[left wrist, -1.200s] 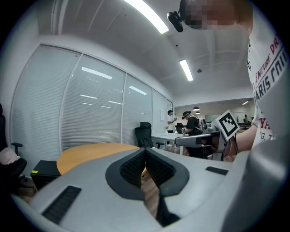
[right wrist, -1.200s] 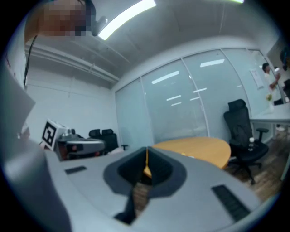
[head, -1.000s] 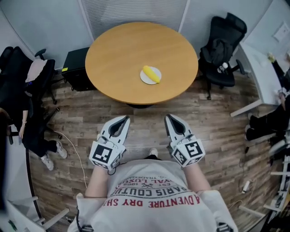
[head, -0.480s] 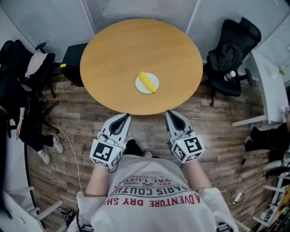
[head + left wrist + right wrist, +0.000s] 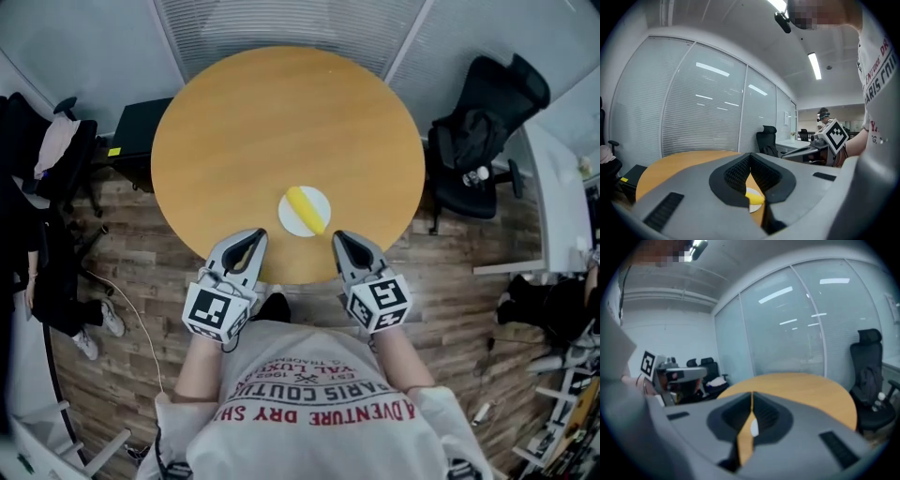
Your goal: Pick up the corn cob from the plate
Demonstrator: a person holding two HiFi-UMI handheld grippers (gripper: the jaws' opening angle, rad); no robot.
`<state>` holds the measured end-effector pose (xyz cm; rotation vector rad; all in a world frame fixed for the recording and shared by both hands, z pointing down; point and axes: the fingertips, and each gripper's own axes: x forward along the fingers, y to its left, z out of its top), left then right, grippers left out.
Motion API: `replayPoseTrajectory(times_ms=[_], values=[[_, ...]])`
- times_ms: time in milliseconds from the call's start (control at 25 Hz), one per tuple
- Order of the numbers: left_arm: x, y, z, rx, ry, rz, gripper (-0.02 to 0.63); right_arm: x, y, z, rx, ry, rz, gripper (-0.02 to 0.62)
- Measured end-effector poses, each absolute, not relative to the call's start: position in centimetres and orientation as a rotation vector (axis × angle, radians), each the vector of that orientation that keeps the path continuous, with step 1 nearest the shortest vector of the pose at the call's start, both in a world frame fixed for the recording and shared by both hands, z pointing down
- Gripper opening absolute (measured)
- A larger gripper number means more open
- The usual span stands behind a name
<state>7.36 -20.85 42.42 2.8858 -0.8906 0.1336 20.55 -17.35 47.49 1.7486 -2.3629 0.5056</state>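
A yellow corn cob [image 5: 307, 207] lies on a small white plate [image 5: 298, 223] near the front edge of the round wooden table [image 5: 281, 122]. My left gripper [image 5: 253, 235] hovers over the table's near edge, just left of the plate, jaws shut and empty. To the plate's right, my right gripper [image 5: 338, 238] is also shut with nothing in it. In the left gripper view the corn cob [image 5: 755, 198] and plate [image 5: 753, 207] show below the closed tips of the left gripper [image 5: 750, 155]. The right gripper [image 5: 752, 393] view shows only a sliver of the plate [image 5: 754, 428].
A black office chair [image 5: 483, 122] stands right of the table, with a white desk [image 5: 553, 187] beyond it. A black box [image 5: 131, 141] and a chair draped with clothes [image 5: 47, 159] are on the left. A cable [image 5: 141, 319] runs across the wood floor.
The person has stepped up to the table. Both grippers, still shut, have moved forward from over the floor to the table's near edge, on either side of the plate.
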Motion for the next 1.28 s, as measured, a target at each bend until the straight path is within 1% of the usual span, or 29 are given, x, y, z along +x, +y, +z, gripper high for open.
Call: replayPoseTrajectory(times_ms=[320, 680, 720, 760, 800, 840, 960, 1080, 1280], values=[[7.6, -28.9, 44.9, 2.842, -0.898, 0.199, 0.035, 21.0, -24.8, 52.0, 1.626, -2.262, 0.606, 0.031], [6.7, -31.0, 48.9, 2.709, -1.019, 0.274, 0.035, 21.6, -27.6, 60.2, 1.410, -2.068, 0.766, 0.034], [6.6, -31.1, 49.3, 2.686, -1.041, 0.279, 0.035, 21.7, -27.7, 61.0, 1.375, -2.055, 0.785, 0.050], [6.6, -31.1, 49.8, 2.662, -1.062, 0.284, 0.035, 21.7, -27.7, 61.8, 1.338, -2.046, 0.806, 0.104], [6.6, -31.1, 50.4, 2.639, -1.080, 0.290, 0.035, 21.6, -27.8, 62.6, 1.304, -2.040, 0.826, 0.137], [6.6, -31.1, 51.0, 2.619, -1.092, 0.299, 0.035, 21.5, -28.0, 63.3, 1.277, -2.034, 0.840, 0.147], [6.2, -31.0, 52.8, 2.575, -1.117, 0.338, 0.035, 20.9, -28.6, 65.6, 1.213, -2.009, 0.864, 0.209], [5.5, -30.8, 54.0, 2.531, -1.148, 0.357, 0.035, 20.3, -28.9, 67.8, 1.170, -1.962, 0.876, 0.251], [4.1, -30.0, 55.3, 2.477, -1.186, 0.380, 0.035, 19.7, -29.3, 70.0, 1.126, -1.892, 0.884, 0.262]])
